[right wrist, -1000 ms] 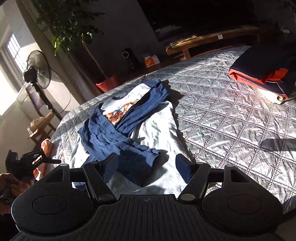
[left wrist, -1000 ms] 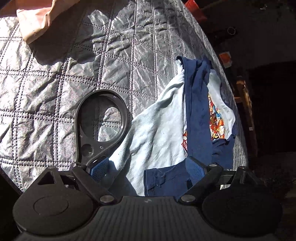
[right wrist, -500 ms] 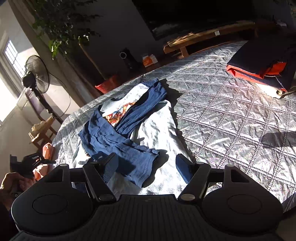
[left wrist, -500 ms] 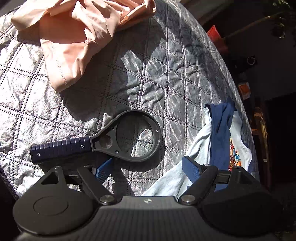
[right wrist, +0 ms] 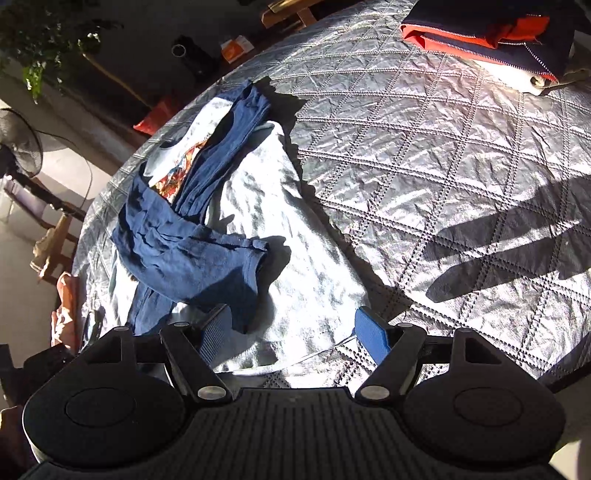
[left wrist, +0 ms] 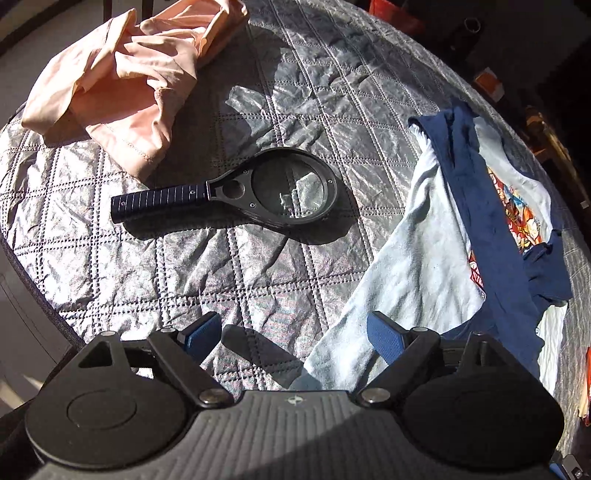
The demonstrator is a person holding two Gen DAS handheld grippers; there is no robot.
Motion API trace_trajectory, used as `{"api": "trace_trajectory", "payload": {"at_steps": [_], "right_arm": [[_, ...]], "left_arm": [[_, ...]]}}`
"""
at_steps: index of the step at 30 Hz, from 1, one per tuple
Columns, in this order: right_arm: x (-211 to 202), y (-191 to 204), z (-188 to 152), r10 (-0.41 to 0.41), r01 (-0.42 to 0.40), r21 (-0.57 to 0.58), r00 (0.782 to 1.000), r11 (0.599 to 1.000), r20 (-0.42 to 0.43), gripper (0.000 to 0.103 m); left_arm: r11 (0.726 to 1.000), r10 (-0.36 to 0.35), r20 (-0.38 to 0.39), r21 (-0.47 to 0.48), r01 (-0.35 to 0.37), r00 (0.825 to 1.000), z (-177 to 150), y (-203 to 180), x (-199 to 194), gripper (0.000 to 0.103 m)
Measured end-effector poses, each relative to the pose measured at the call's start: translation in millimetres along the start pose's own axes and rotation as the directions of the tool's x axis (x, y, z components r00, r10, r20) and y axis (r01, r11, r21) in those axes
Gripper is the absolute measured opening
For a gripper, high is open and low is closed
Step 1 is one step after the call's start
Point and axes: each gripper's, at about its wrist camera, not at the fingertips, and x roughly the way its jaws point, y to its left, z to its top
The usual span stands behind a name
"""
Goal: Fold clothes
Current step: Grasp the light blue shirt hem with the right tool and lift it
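Observation:
A pale T-shirt (left wrist: 406, 266) with navy sleeves and a cartoon print lies flat on the grey quilted bed (left wrist: 184, 280). Both sleeves are folded in over its body (right wrist: 295, 229). My left gripper (left wrist: 291, 328) hovers over the shirt's near hem corner. Its jaws are opening, and only the tip of that corner lies under the gap, untouched. My right gripper (right wrist: 293, 321) hangs over the hem's other end. Its jaws are opening too, with the hem edge below them and no pad pressing on the cloth.
A black magnifying glass (left wrist: 258, 195) lies on the quilt left of the shirt. A crumpled pink garment (left wrist: 125, 81) sits beyond it at the bed's edge. A folded navy and orange garment (right wrist: 487, 33) rests far right. A fan (right wrist: 18, 147) stands off the bed.
The left view has swung off the shirt and taken in the whole magnifying glass and the pink garment. My right gripper has sunk closer to the shirt's hem.

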Motion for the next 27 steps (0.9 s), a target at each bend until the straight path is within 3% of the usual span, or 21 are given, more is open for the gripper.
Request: {"api": "trace_trajectory", "payload": {"at_steps": [3, 6, 9, 13, 19, 27], "right_arm": [[8.5, -23.2, 6.1, 0.037, -0.028, 0.140, 0.998, 0.990, -0.058, 0.078], [13.8, -33.5, 11.8, 0.069, -0.055, 0.195, 0.995, 0.979, -0.067, 0.078], [24.0, -20.4, 16.8, 0.040, -0.030, 0.108, 0.995, 0.994, -0.095, 0.079], [36.2, 1.8, 20.4, -0.014, 0.010, -0.039, 0.993, 0.999, -0.120, 0.081], [40.5, 17.8, 15.3, -0.015, -0.004, -0.135, 0.991, 0.991, -0.137, 0.074], [37.6, -0.4, 21.2, 0.028, -0.032, -0.024, 0.992, 0.999, -0.122, 0.071]], "left_arm": [[0.996, -0.053, -0.010, -0.069, 0.052, 0.999, -8.0, 8.9, -2.1, 0.093], [0.982, -0.109, -0.018, -0.156, 0.105, 0.994, -9.7, 19.5, -3.0, 0.093], [0.962, -0.157, -0.020, -0.229, 0.148, 0.987, -10.6, 27.5, -2.8, 0.095], [0.957, -0.187, -0.016, -0.230, 0.178, 0.982, -12.7, 21.0, -0.4, 0.097], [0.955, -0.203, -0.002, -0.221, 0.198, 0.979, -14.3, 13.0, 1.8, 0.100], [0.974, -0.154, 0.022, -0.163, 0.155, 0.988, -21.9, 5.6, -4.0, 0.080]]}}
